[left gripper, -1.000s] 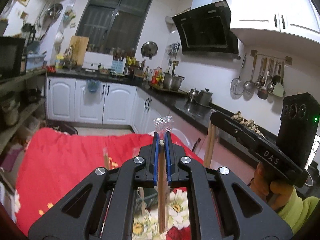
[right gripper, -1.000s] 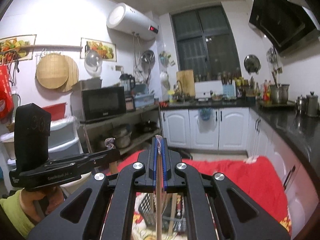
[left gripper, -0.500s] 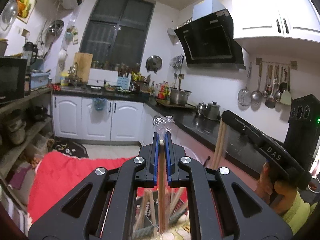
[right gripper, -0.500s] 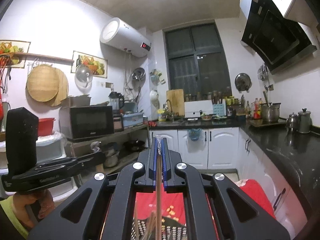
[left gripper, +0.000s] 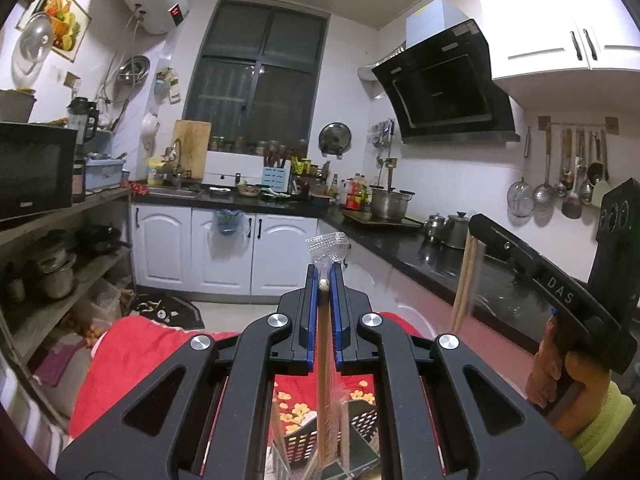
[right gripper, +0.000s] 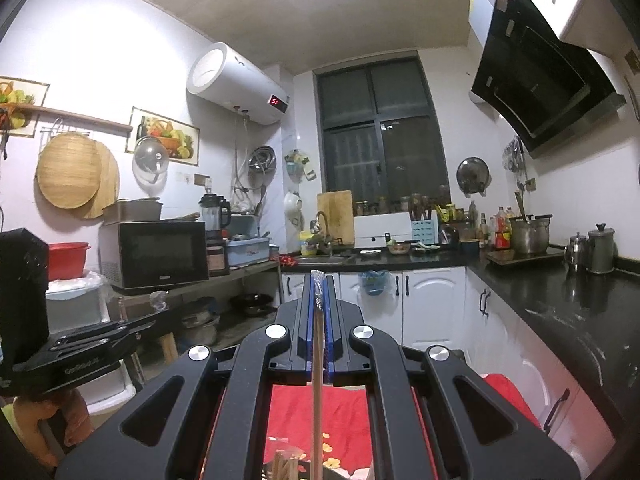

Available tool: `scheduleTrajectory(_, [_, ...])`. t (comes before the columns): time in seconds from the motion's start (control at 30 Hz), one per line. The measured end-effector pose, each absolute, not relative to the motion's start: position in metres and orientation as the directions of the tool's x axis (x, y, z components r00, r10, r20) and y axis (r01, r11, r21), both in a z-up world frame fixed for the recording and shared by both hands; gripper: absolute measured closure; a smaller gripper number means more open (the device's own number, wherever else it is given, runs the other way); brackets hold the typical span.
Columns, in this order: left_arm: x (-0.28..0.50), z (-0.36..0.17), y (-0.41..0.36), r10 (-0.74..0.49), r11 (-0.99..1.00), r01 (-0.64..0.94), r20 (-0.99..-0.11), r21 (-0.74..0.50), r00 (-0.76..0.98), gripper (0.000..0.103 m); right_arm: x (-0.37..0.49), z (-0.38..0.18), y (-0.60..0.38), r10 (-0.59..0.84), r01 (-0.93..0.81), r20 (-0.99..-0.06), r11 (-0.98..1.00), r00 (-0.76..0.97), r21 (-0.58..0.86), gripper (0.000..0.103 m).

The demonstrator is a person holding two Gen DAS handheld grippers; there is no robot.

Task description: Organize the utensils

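Gripping 1 plastic-wrapped pair of chopsticks [left gripper: 325, 344] each, both tools are clamped shut with the sticks hanging down out of the bottom of the frame. In the left wrist view the left gripper [left gripper: 325, 280] pinches its pair near the top, the crumpled clear wrapper [left gripper: 328, 245] sticking up above the blue pads. The right gripper [left gripper: 476, 236] shows at the right of that frame, its sticks [left gripper: 464, 280] dangling below the jaws. Holding near the upper end likely lets the long ends drop cleanly into a holder.

Low in the centre of both views lies a dark slotted basket [left gripper: 308, 438], probably the target, with other sticks [right gripper: 286, 466] already standing in it. It sits on a red cloth with a flower print [right gripper: 344, 412]. Around it is a small kitchen: white cabinets [left gripper: 224, 256] under a black counter [right gripper: 560, 292], a microwave [right gripper: 156, 254] at mid left, a range hood [left gripper: 444, 92] at upper right.
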State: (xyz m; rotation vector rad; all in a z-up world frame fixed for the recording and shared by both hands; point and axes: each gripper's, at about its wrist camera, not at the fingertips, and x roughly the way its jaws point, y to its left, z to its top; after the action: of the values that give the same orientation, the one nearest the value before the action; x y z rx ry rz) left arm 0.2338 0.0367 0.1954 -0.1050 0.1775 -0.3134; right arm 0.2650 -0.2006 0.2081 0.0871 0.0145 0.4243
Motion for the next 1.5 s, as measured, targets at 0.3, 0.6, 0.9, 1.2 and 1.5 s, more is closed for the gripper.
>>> scheduleTrajectory(0.3, [0.247, 0.159, 0.035, -0.277, 0.958, 0.259, -0.171, -0.120, 0.945, 0.100, 0.281, 0.172, -0.197, 0.381, -0.380, 0.001, 0.921, 0.924, 0.084, 0.098])
scheduleTrajectory(0.6, [0.247, 0.124, 0.038, -0.247, 0.964, 0.220, -0.200, -0.148, 0.948, 0.100, 0.295, 0.129, -0.184, 0.364, -0.360, -0.061, 0.930, 0.929, 0.070, 0.098])
scheduleTrajectory(0.9, [0.258, 0.108, 0.038, -0.284, 0.948, 0.232, -0.251, -0.216, 0.925, 0.099, 0.289, 0.116, -0.177, 0.366, -0.360, -0.109, 0.930, 0.924, 0.069, 0.097])
scheduleTrajectory(1.2, [0.257, 0.100, 0.051, -0.293, 0.939, 0.212, -0.309, -0.270, 0.905, 0.076, 0.270, 0.109, -0.185, 0.340, -0.335, -0.164, 0.940, 0.926, 0.057, 0.072])
scheduleTrajectory(1.5, [0.237, 0.108, 0.058, -0.294, 0.940, 0.214, -0.312, -0.265, 0.904, 0.040, 0.259, 0.105, -0.191, 0.323, -0.321, -0.211, 0.946, 0.923, 0.043, 0.066])
